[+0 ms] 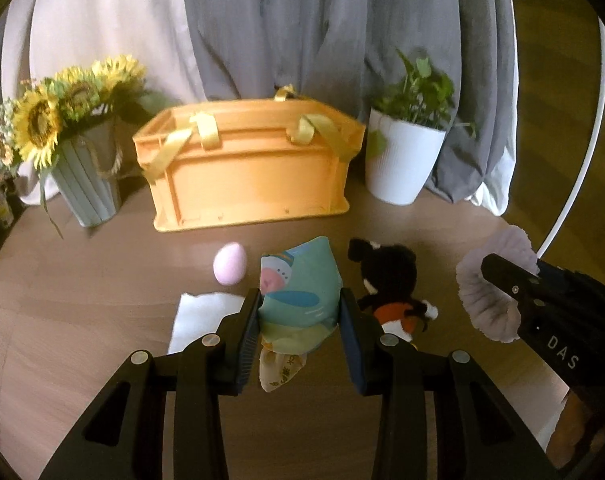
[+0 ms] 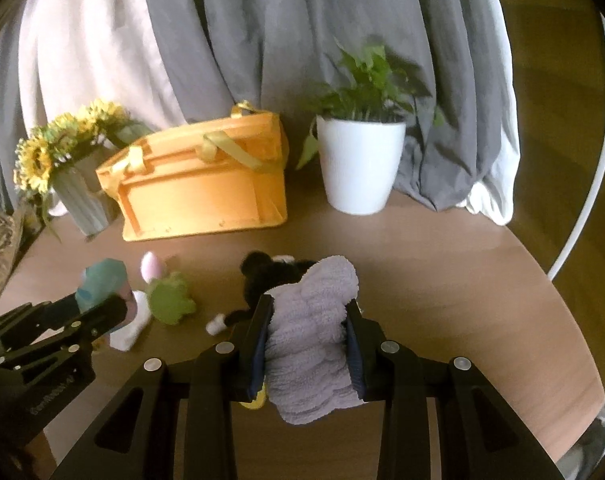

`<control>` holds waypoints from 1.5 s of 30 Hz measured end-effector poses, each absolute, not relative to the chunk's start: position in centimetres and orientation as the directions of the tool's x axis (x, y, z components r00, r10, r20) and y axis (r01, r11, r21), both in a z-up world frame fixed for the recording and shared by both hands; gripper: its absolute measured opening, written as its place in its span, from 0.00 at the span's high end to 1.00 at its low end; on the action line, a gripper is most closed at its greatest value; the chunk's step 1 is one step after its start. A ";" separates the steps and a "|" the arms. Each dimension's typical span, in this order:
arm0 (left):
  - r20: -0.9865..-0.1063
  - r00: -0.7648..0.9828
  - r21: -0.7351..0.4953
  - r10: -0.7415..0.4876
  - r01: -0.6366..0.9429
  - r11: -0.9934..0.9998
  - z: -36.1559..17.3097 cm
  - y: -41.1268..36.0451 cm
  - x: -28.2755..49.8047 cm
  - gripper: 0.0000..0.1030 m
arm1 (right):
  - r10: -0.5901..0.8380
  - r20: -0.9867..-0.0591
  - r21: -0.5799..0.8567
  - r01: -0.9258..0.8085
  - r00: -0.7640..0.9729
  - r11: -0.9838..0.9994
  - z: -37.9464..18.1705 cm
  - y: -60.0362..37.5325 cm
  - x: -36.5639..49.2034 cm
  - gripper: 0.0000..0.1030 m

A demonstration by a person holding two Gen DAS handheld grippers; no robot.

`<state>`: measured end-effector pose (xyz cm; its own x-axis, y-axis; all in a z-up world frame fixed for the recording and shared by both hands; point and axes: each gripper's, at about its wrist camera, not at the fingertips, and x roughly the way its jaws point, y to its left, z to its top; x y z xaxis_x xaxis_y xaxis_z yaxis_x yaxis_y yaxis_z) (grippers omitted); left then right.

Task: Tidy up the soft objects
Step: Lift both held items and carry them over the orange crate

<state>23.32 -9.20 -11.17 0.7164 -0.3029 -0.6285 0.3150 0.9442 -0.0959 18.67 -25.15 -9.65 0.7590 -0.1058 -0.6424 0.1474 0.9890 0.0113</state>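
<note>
Currently: left gripper (image 1: 299, 304) clamps teal pouch (image 1: 298, 280); right gripper (image 2: 308, 320) clamps lilac fleece (image 2: 312, 320). Orange crate (image 1: 250, 168) sits far, seemingly nearer the left gripper, long side facing.

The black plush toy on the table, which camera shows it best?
The left wrist view. There the black plush toy lies in the open beside the left gripper, with its black body and orange and white parts visible. In the right wrist view the lavender fluffy cloth held by the right gripper covers much of it.
</note>
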 end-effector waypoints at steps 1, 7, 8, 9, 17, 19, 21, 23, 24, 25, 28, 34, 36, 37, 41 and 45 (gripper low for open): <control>-0.621 0.723 -0.095 -0.304 0.315 0.944 -10.8 -9.1 23.2 0.64 | -0.103 -0.637 0.013 0.144 0.764 0.989 -9.3 -25.0 18.6 0.67; -0.573 0.759 -0.100 -0.309 0.309 0.946 -8.2 -8.4 23.1 0.64 | -0.085 -0.594 0.029 0.127 0.800 0.992 -7.2 -24.3 18.6 0.67; -0.566 0.764 -0.100 -0.308 0.307 0.946 -7.8 -8.3 23.1 0.64 | -0.081 -0.586 0.034 0.124 0.806 0.992 -6.8 -24.2 18.7 0.67; -0.562 0.767 -0.101 -0.309 0.307 0.946 -7.5 -8.3 23.1 0.64 | -0.077 -0.577 0.037 0.121 0.813 0.992 -6.5 -24.1 18.8 0.67; -0.501 0.802 -0.125 -0.326 0.305 0.944 -4.5 -7.2 23.9 0.64 | -0.042 -0.506 0.058 0.083 0.862 0.995 -3.8 -23.1 19.7 0.67; -0.491 0.805 -0.136 -0.333 0.307 0.942 -3.9 -7.0 24.1 0.64 | -0.034 -0.488 0.064 0.074 0.872 0.995 -3.1 -22.9 20.0 0.67; -0.479 0.814 -0.134 -0.328 0.301 0.944 -3.2 -6.8 24.5 0.64 | -0.022 -0.473 0.073 0.064 0.881 0.995 -2.5 -22.7 20.4 0.67; -0.468 0.821 -0.133 -0.326 0.300 0.945 -2.6 -6.7 24.9 0.64 | -0.006 -0.456 0.086 0.051 0.890 0.995 -1.9 -22.5 20.8 0.67; -0.461 0.825 -0.131 -0.328 0.302 0.944 -2.2 -6.6 25.1 0.64 | -0.004 -0.447 0.086 0.048 0.894 0.995 -1.6 -22.4 21.0 0.67; -0.455 0.828 -0.126 -0.326 0.303 0.945 -2.1 -6.6 25.2 0.64 | -0.006 -0.439 0.084 0.047 0.899 0.995 -1.4 -22.2 21.1 0.67; -0.432 0.843 -0.114 -0.321 0.302 0.946 -1.1 -6.4 25.9 0.64 | -0.005 -0.412 0.085 0.044 0.911 0.995 -0.6 -22.0 21.8 0.67; -0.384 0.869 -0.098 -0.313 0.299 0.949 0.6 -5.9 27.1 0.64 | -0.004 -0.352 0.086 0.036 0.936 0.996 1.0 -21.3 22.9 0.67; -0.368 0.878 -0.093 -0.307 0.294 0.951 1.1 -5.7 27.6 0.64 | 0.000 -0.334 0.085 0.030 0.943 0.996 1.5 -21.1 23.3 0.67; -0.362 0.881 -0.092 -0.306 0.293 0.952 1.4 -5.6 27.8 0.64 | 0.000 -0.325 0.084 0.029 0.946 0.996 1.7 -21.0 23.5 0.67; -0.349 0.889 -0.079 -0.297 0.288 0.954 2.2 -5.3 28.9 0.64 | 0.005 -0.287 0.083 0.020 0.958 0.996 2.5 -20.6 24.6 0.67; -0.344 0.894 -0.072 -0.288 0.281 0.957 2.6 -5.0 30.1 0.64 | 0.016 -0.271 0.084 0.007 0.963 0.996 3.1 -20.1 25.9 0.67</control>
<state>30.06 -5.02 2.63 0.8937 -0.2884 -0.3437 0.2813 0.9569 -0.0717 25.89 -20.10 3.05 0.9625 0.0159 -0.2708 0.0073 0.9964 0.0845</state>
